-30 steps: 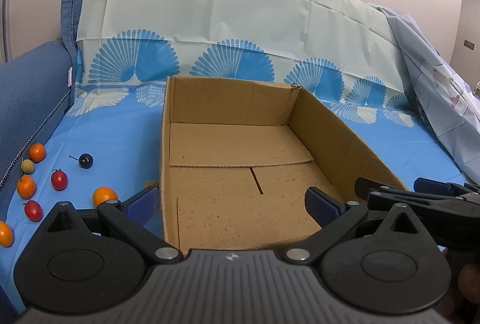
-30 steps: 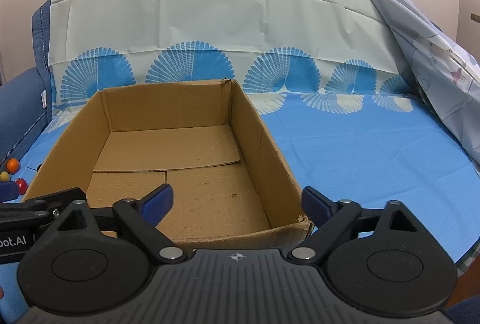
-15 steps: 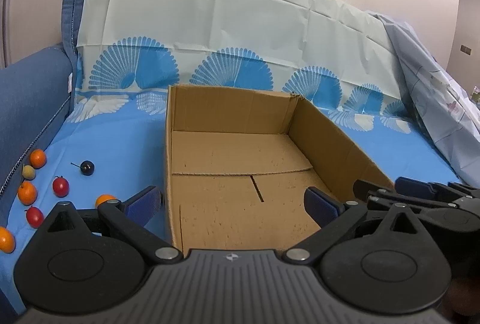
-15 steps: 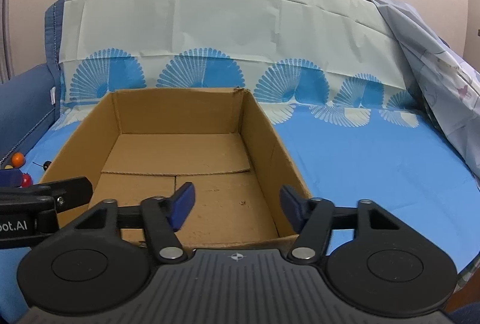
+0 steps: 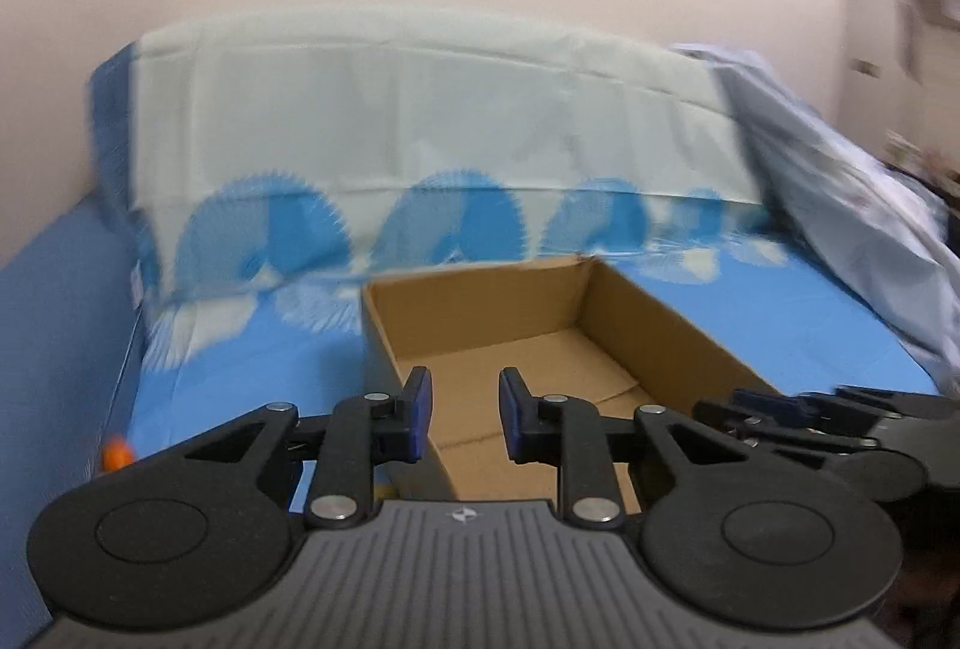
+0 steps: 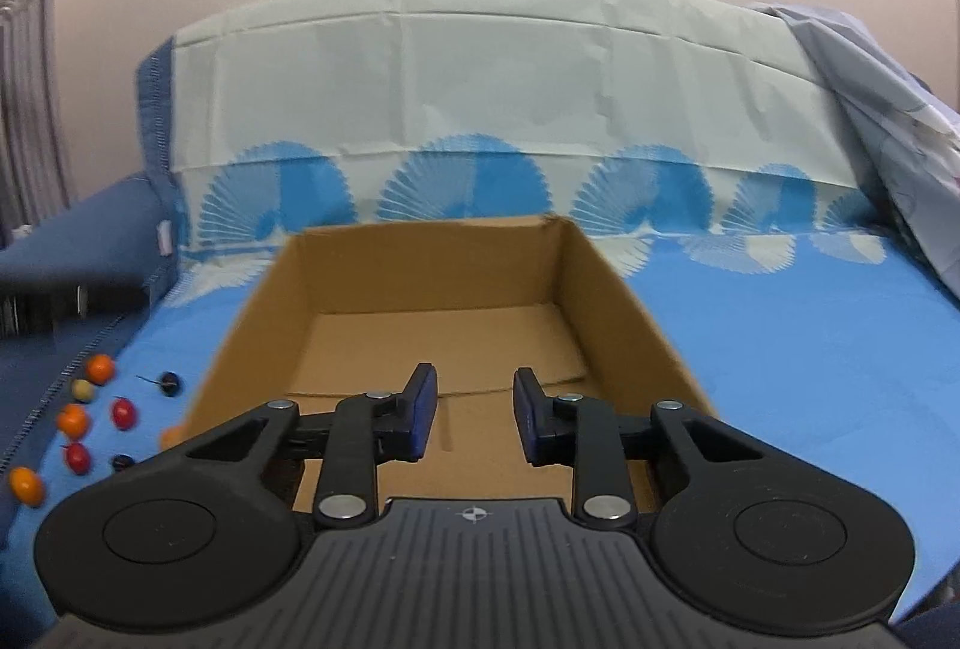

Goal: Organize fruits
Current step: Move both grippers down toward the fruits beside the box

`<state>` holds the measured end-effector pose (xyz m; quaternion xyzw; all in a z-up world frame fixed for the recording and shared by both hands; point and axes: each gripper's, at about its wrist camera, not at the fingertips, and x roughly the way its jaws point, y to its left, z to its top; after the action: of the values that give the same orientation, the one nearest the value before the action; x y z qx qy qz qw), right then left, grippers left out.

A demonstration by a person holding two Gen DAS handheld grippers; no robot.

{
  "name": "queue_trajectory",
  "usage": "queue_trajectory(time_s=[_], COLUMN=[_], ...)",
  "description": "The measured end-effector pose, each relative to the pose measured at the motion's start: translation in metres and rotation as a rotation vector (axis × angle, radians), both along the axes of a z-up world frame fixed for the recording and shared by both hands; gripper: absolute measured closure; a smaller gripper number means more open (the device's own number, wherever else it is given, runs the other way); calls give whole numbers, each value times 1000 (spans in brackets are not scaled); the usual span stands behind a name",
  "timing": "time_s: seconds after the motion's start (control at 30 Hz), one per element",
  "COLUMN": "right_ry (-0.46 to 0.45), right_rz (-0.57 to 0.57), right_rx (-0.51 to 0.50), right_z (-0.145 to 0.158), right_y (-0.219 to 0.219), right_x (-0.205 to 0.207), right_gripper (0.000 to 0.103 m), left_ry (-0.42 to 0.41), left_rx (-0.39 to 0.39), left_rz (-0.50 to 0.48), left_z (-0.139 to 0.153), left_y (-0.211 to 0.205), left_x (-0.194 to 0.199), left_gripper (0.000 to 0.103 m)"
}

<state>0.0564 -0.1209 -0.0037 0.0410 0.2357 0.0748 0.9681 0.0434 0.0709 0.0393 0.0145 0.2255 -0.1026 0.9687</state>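
Observation:
An open cardboard box point(image 6: 600, 283) sits on the blue sheet, with nothing visible on its floor; it also shows in the left wrist view point(image 5: 654, 313). Several small fruits lie left of it: orange ones point(image 6: 99, 367), red ones point(image 6: 123, 412), a pale one point(image 6: 83, 389) and a dark one point(image 6: 168, 380). One orange fruit point(image 5: 115, 454) shows in the left wrist view. My left gripper point(image 5: 465, 412) is raised near the box's near left corner, its jaws narrowed to a small gap, empty. My right gripper point(image 6: 474, 412) is over the box's near edge, jaws likewise narrowed, empty.
A blue sofa arm point(image 6: 72, 253) borders the fruits on the left. A pale cover point(image 6: 480, 84) drapes the backrest. A grey-blue cloth point(image 6: 900, 120) hangs at the right. The right gripper point(image 5: 840, 415) shows in the left wrist view at the lower right.
Both grippers have narrowed from wide open to a small gap. Both have pulled back and tilted up; the left view is blurred by motion.

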Motion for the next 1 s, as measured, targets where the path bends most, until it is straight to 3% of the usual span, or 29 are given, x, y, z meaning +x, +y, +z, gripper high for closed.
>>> queue_trajectory(time_s=[0.1, 0.2, 0.27, 0.37, 0.43, 0.47, 0.57, 0.67, 0.77, 0.87, 0.93, 1.0], right_ry=[-24, -42, -51, -62, -70, -76, -83, -70, -47, 5, 27, 23], right_rz=[56, 117, 151, 207, 253, 274, 342, 394, 420, 438, 439, 434], right_rx=[15, 8, 7, 14, 25, 29, 27, 9, -23, -49, -48, -62], right_z=[4, 6, 7, 7, 7, 6, 3, -5, -17, -30, -38, -43], right_y=[17, 38, 51, 72, 88, 95, 121, 147, 168, 185, 195, 206], right_x=[-5, -8, -11, -15, -18, -19, -22, -19, -11, 3, 12, 18], right_gripper=[70, 65, 64, 64, 64, 65, 74, 74, 74, 63, 62, 51], left_ry=[-27, -23, -8, 47, 102, 84, 78, 117, 179, 258, 309, 358], left_rx=[25, 27, 0, -99, -118, -136, -144, -158, -189, -222, -253, -257], left_rz=[-102, -113, -56, 110, 233, 287, 317, 329, 414, 489, 481, 486], left_z=[6, -9, -24, -57, -73, -75, -75, -79, -86, -94, -101, -107], left_y=[34, 69, 90, 126, 142, 148, 153, 159, 174, 185, 193, 196], left_x=[-6, -13, -14, -11, -7, -10, -10, -3, 7, 17, 21, 27], left_gripper=[76, 76, 76, 77, 87, 87, 87, 87, 87, 85, 80, 77])
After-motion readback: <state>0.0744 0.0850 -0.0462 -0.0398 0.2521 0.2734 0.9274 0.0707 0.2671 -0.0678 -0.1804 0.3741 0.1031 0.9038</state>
